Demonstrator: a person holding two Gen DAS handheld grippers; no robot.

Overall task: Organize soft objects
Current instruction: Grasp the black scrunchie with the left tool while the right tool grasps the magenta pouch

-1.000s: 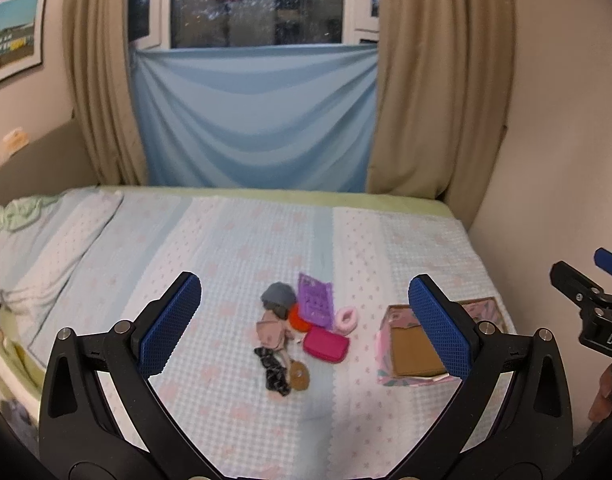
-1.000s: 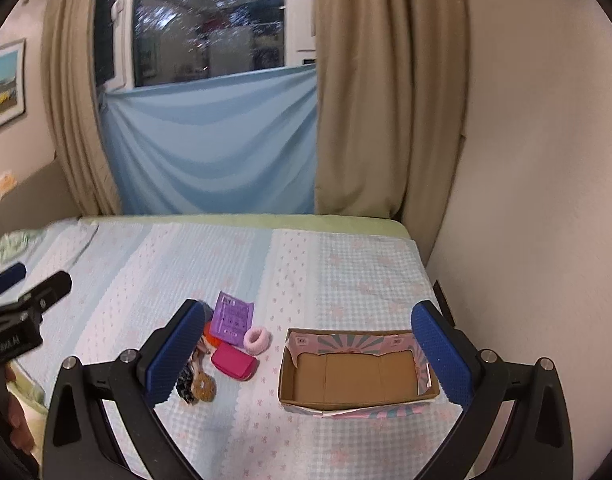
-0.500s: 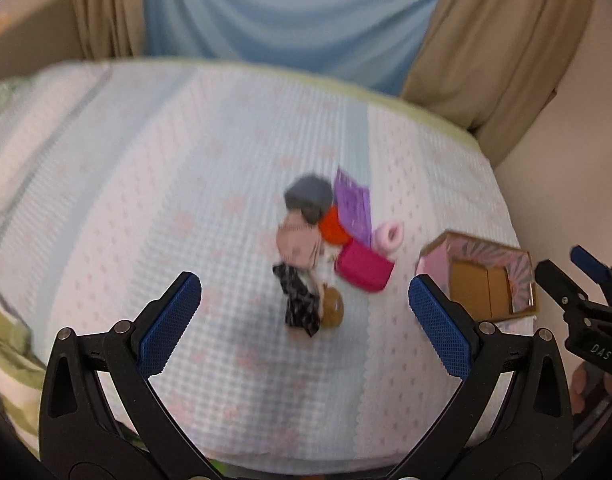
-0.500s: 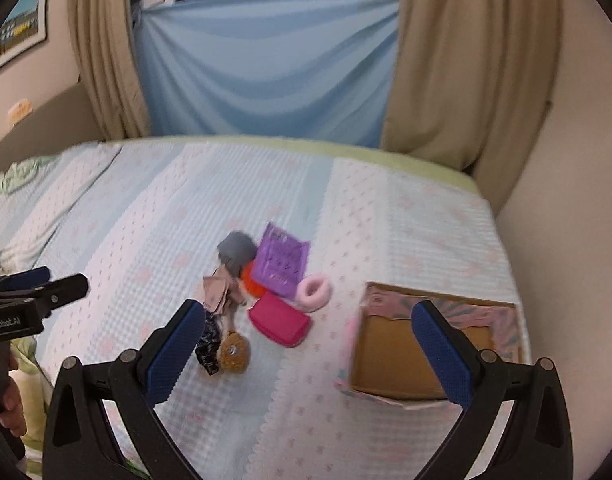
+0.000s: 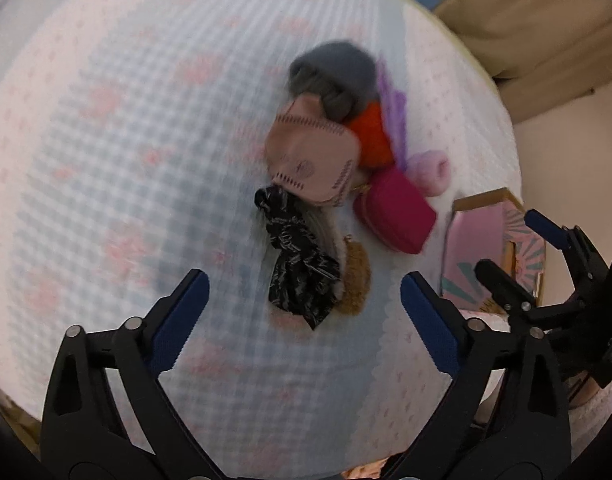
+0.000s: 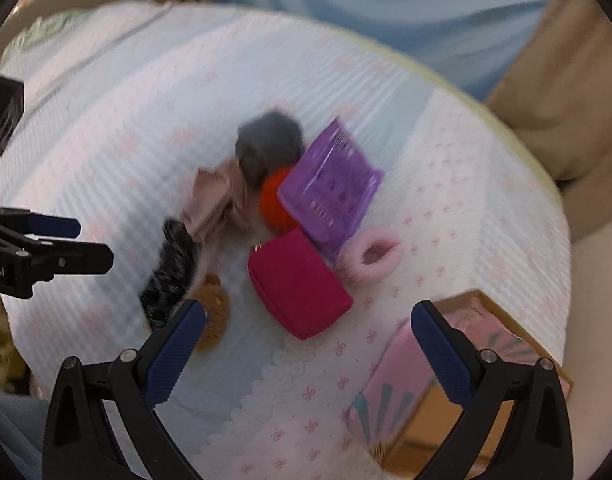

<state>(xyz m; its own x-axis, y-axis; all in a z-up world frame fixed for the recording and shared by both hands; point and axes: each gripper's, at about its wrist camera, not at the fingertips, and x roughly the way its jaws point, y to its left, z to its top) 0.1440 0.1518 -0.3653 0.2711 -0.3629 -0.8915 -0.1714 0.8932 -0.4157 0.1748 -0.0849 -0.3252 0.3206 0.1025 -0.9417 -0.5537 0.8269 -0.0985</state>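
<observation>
Black patterned scrunchie [image 5: 300,268] lies nearest our left gripper [image 5: 302,312], just ahead of the spread fingers, w/ a brown fuzzy piece [image 5: 355,282] touching its right edge. Both tools are empty: left gripper wide apart, right gripper [image 6: 307,344] likewise spread, hovering over the magenta pouch [image 6: 296,288]. The rest of the pile sits bunched on the bed cover [image 5: 106,160]: beige mask [image 5: 311,156] overlapping the scrunchie's top, grey knit item [image 5: 333,72] behind it, orange puff [image 5: 369,136], purple packet [image 6: 331,186], pink scrunchie [image 6: 369,256]. The open cardboard box [image 6: 433,392] waits to the right, apparently w/ nothing in it, tho only part of its floor shows.

Risks from here, as we judge them: items overlap, so closing on the black scrunchie could drag the mask or the brown piece along. Soft fabric may bunch and slip from the pads [image 5: 180,322] if we pinch only an edge. Our two grippers are working close together, so they could bump if both go for the pile at once. Both views are motion-blurred, so exact edges are hard to call; the brown piece is possibly a small plush or hair tie.

Vs. a sec ago: both cameras have tilted down and come much closer. The window and curtains have nearly dropped out of view, the pile fills the centre, and the box has slid toward the lower right. Nothing in the pile has shifted.
</observation>
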